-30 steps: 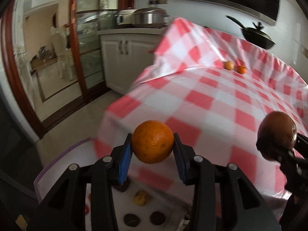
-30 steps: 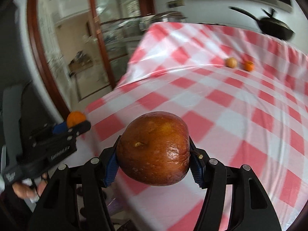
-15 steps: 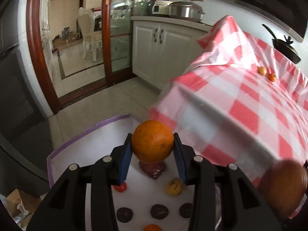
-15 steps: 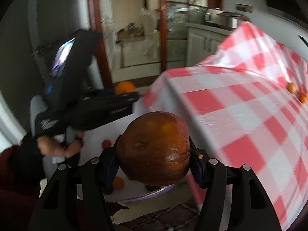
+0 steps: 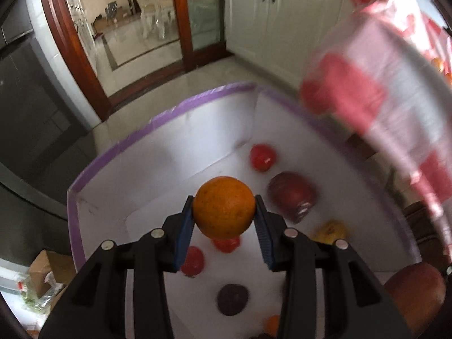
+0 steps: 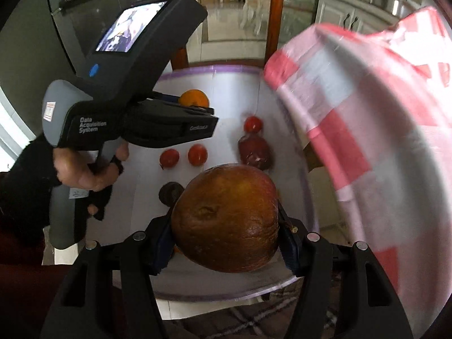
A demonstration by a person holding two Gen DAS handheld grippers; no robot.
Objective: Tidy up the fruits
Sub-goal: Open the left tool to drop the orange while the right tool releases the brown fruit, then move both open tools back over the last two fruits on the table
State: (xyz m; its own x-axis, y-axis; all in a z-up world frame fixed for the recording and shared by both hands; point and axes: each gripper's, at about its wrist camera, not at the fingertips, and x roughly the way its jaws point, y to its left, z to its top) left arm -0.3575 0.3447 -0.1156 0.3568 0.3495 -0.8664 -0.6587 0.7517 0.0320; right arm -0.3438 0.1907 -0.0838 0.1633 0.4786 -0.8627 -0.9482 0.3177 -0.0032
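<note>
My left gripper (image 5: 224, 212) is shut on an orange (image 5: 224, 206) and holds it above a white box with a purple rim (image 5: 158, 118) on the floor. My right gripper (image 6: 226, 223) is shut on a large brown-red fruit (image 6: 226, 220), also above the box (image 6: 209, 70). That fruit shows at the lower right of the left wrist view (image 5: 415, 293). The left gripper with its orange (image 6: 194, 98) shows in the right wrist view. The box holds several loose fruits: red ones (image 5: 262, 156), a dark red one (image 5: 292, 195), a yellow one (image 5: 330, 231) and a dark one (image 5: 233, 298).
The table edge with the red-and-white checked cloth (image 5: 395, 99) hangs over the right side of the box. White cabinets (image 5: 271, 8) and a wooden glass door (image 5: 180, 14) stand behind. A cardboard box (image 5: 45, 276) lies on the floor at the left.
Both grippers have swung left and down, away from the table top, to above the box on the floor, each still holding its fruit.
</note>
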